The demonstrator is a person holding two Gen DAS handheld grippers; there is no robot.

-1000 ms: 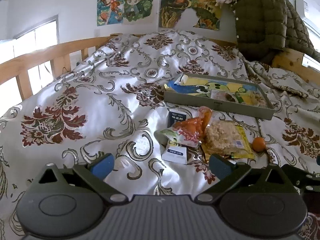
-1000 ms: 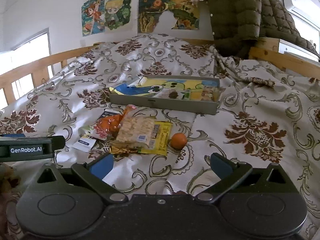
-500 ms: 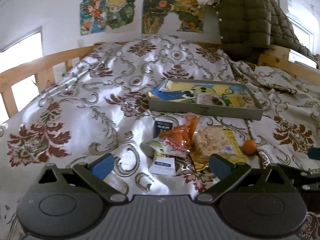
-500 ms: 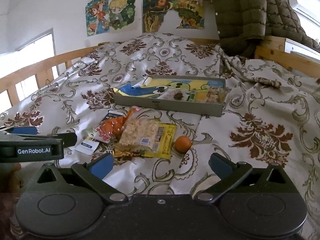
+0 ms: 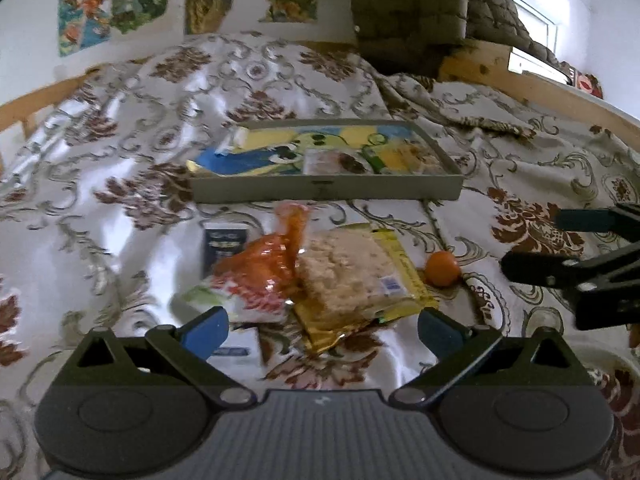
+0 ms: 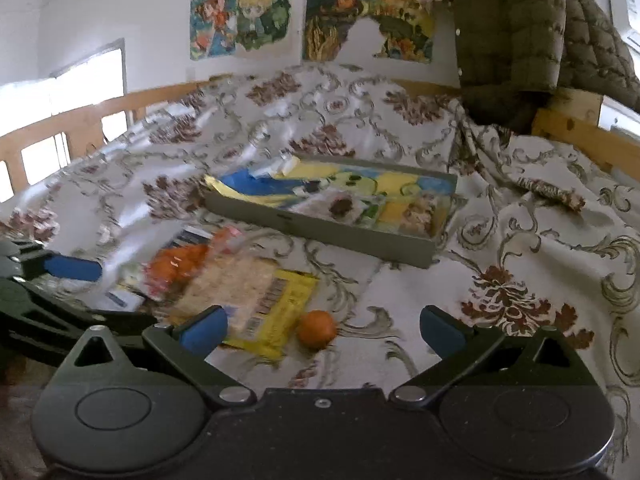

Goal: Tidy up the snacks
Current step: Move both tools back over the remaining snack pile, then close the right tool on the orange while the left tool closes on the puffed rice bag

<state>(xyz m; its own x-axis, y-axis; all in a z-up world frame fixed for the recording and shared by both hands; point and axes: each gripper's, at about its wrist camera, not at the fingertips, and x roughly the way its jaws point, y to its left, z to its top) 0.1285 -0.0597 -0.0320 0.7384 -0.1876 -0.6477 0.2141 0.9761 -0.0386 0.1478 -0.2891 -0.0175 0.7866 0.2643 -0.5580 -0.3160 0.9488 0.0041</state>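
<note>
While the floral bedspread (image 5: 132, 128) fills both views, a grey tray (image 5: 326, 188) of packets lies at the middle, well ahead of both grippers. Nearer lies the snack heap: a rice-cake packet (image 5: 348, 276) on a yellow wrapper (image 6: 286, 300), with an orange bag (image 5: 268, 264) touching its left side. A small orange fruit (image 6: 317, 329) sits apart at the heap's right. The left gripper (image 5: 322, 326) and right gripper (image 6: 323, 327) hover spread wide, empty. Bare bedspread lies right of the fruit.

My left jaws' frame hides part of the white packet (image 5: 236, 344). The crisp bag (image 5: 348, 276) covers most of the yellow pack (image 5: 404, 276). Print on the snacks in the tray (image 6: 320, 232) blurs.
</note>
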